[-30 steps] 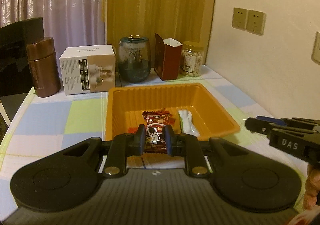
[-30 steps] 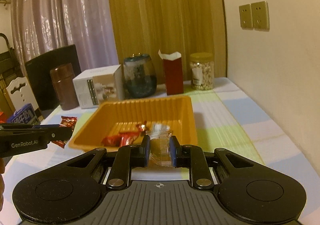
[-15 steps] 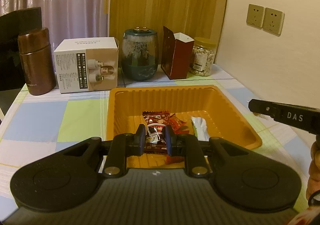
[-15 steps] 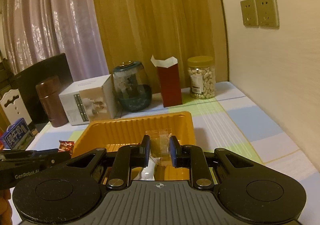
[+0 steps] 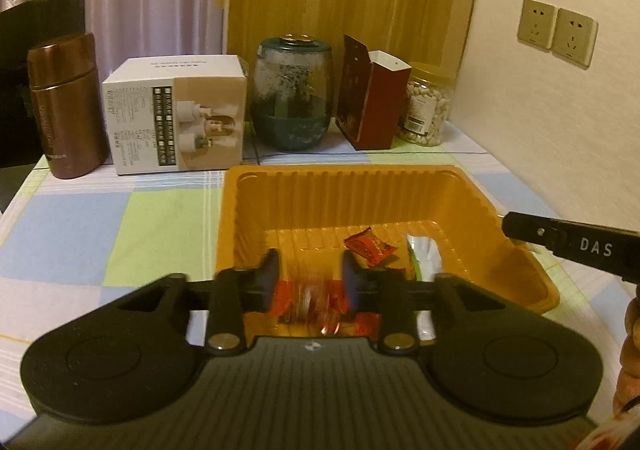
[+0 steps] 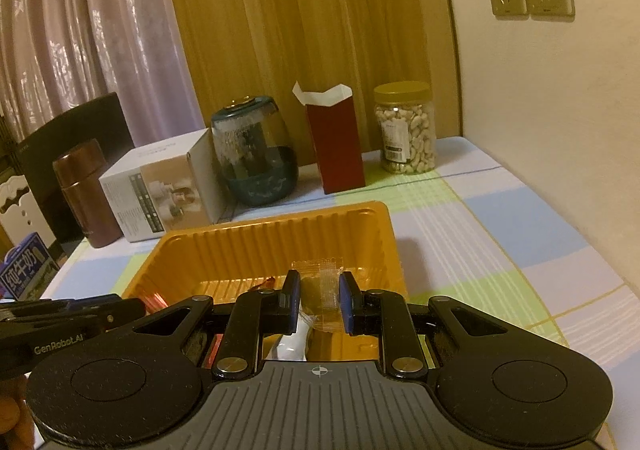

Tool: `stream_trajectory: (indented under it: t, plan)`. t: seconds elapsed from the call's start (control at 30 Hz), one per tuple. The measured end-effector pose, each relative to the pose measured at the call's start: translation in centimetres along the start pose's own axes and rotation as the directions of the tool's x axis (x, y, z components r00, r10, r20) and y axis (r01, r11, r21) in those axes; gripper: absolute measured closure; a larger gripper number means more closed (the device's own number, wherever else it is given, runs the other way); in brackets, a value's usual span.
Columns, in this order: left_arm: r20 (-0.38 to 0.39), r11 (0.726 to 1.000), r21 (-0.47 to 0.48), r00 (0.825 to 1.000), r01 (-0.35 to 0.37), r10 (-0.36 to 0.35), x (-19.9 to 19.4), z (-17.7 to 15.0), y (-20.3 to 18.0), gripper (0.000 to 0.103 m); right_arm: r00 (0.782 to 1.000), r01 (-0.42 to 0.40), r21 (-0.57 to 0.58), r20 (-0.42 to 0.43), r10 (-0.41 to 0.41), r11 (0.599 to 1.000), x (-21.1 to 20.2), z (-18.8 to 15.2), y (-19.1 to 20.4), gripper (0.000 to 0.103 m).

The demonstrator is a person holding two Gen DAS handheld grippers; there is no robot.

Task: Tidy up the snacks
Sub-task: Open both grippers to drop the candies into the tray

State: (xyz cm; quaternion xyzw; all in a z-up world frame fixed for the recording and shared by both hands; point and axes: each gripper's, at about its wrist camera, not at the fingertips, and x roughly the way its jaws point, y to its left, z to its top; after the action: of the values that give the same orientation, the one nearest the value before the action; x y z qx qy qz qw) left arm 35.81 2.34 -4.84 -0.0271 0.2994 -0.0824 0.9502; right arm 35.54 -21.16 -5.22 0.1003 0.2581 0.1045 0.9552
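Observation:
An orange tray [image 5: 304, 190] sits mid-table and also shows in the right wrist view [image 6: 248, 246]. My left gripper [image 5: 310, 284] is open above the tray's near end, and a red-brown candy [image 5: 308, 300] shows blurred between and below its fingers. A red candy [image 5: 370, 248] and a white-green packet [image 5: 424, 254] lie in the tray. My right gripper [image 6: 319, 294] is over the tray's near right part, its jaws parted slightly around a clear-wrapped snack [image 6: 324, 290]. A white packet [image 6: 292, 342] lies below it.
Along the back stand a brown flask [image 5: 64, 106], a white box [image 5: 176, 114], a dark glass jar [image 5: 294, 94], a red carton [image 5: 372, 98] and a nut jar [image 5: 426, 106]. A wall runs on the right. A blue milk box [image 6: 24, 274] sits far left.
My left gripper has opened and its red-brown candy is dropping into the tray. My right gripper has moved further over the tray and its jaws have widened around the clear-wrapped snack.

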Motion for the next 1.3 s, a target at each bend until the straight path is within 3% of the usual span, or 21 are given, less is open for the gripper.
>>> stream_trajectory:
  t: [0.33, 0.63, 0.67, 0.73, 0.77, 0.8, 1.3]
  plan:
    - [0.026, 0.999, -0.047, 0.999, -0.027, 0.029, -1.2, 0.5, 1.6, 0.070, 1.000, -0.008, 0.035, -0.004, 0.008, 0.999, 0.1, 0.2, -0.4, 0.082]
    - [0.027, 0.999, -0.028, 0.999, -0.021, 0.022, -1.4, 0.3, 1.0, 0.070, 1.000, -0.024, 0.052, 0.002, 0.024, 0.998, 0.3, 0.1, -0.6, 0.082]
    - [0.028, 0.999, -0.027, 0.999, -0.022, 0.023, -1.5, 0.3, 1.0, 0.070, 0.999, -0.034, 0.053, 0.003, 0.034, 0.998, 0.3, 0.0, -0.7, 0.080]
    - [0.028, 0.999, -0.026, 0.999, -0.025, 0.025, -1.4, 0.3, 1.0, 0.070, 0.999, -0.037, 0.058, 0.010, 0.037, 0.998, 0.3, 0.0, -0.8, 0.061]
    - [0.028, 0.999, -0.025, 0.999, -0.025, 0.026, -1.4, 0.3, 1.0, 0.069, 0.999, -0.042, 0.067, 0.023, 0.041, 0.997, 0.1, 0.0, -0.9, 0.046]
    - [0.028, 0.999, -0.025, 0.999, -0.026, 0.027, -1.4, 0.3, 1.0, 0.068, 0.998, -0.046, 0.080, 0.035, 0.043, 0.996, -0.1, 0.1, -1.1, 0.045]
    - [0.032, 1.000, -0.009, 0.999, -0.023, 0.023, -1.7, 0.1, 0.7, 0.068, 0.996, -0.003, 0.137, 0.086, -0.009, 0.991, -1.3, 0.6, -2.5, 0.045]
